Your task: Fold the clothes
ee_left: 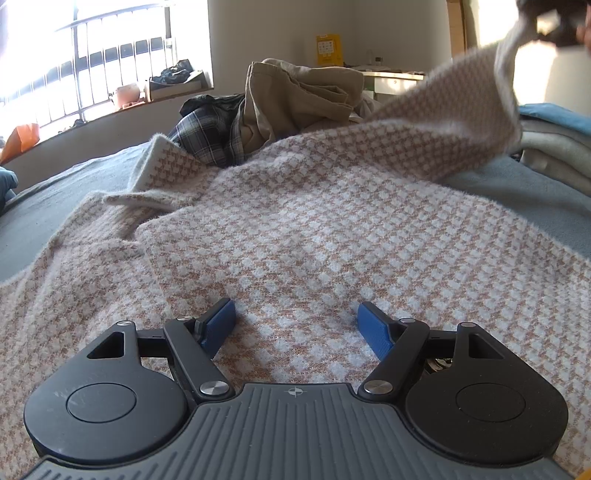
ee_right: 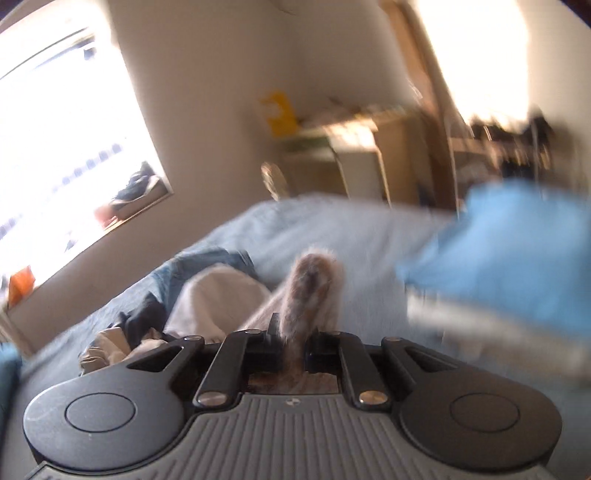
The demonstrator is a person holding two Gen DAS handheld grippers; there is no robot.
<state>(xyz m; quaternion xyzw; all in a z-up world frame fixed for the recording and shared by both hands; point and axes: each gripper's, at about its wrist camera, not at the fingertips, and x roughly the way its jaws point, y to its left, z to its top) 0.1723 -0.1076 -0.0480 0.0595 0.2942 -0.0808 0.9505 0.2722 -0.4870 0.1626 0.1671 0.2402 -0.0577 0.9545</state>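
Observation:
A fuzzy pink-and-white houndstooth sweater (ee_left: 314, 221) lies spread on the blue-grey bed (ee_left: 55, 206). My left gripper (ee_left: 297, 323) is low over the sweater's near part, open, its blue pads (ee_left: 221, 325) wide apart with only flat knit between them. At the top right, the right gripper (ee_left: 554, 22) holds one end of the sweater lifted off the bed, and the cloth rises to it in a band. The right wrist view is blurred; there my right gripper (ee_right: 293, 332) is shut on a fuzzy fold of the sweater (ee_right: 312, 280) that sticks up between its fingers.
A heap of unfolded clothes sits at the back of the bed: tan trousers (ee_left: 303, 92) and a plaid shirt (ee_left: 207, 136). A stack of folded grey and blue items (ee_left: 554, 147) lies at the right, with blue cloth (ee_right: 517, 258). A barred window (ee_left: 92, 66) is at the left.

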